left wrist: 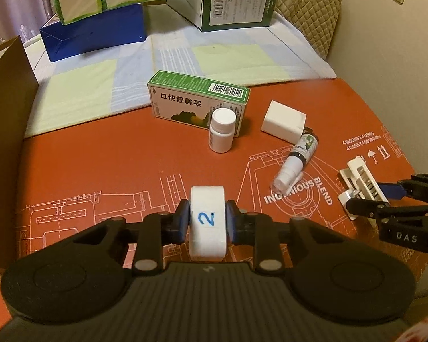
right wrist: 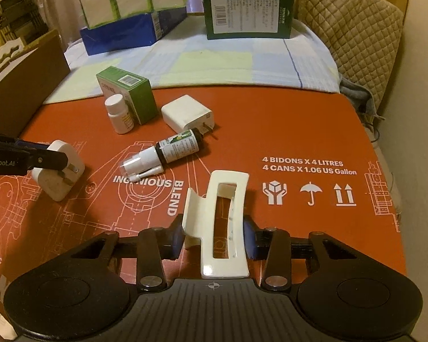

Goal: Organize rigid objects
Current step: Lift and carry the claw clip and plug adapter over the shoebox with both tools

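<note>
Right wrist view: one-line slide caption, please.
Right gripper clamps a white hair claw over the orange board.

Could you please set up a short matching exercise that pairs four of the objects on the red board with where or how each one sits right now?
Things:
1. white charger marked 2
2. white hair claw
3. spray bottle
4. white pill bottle

States:
A. lying on its side
B. upright by the green box
C. between the right gripper's pads
D. clamped in the left gripper

Pairs: 1-D, 2-C, 3-A, 4-B
</note>
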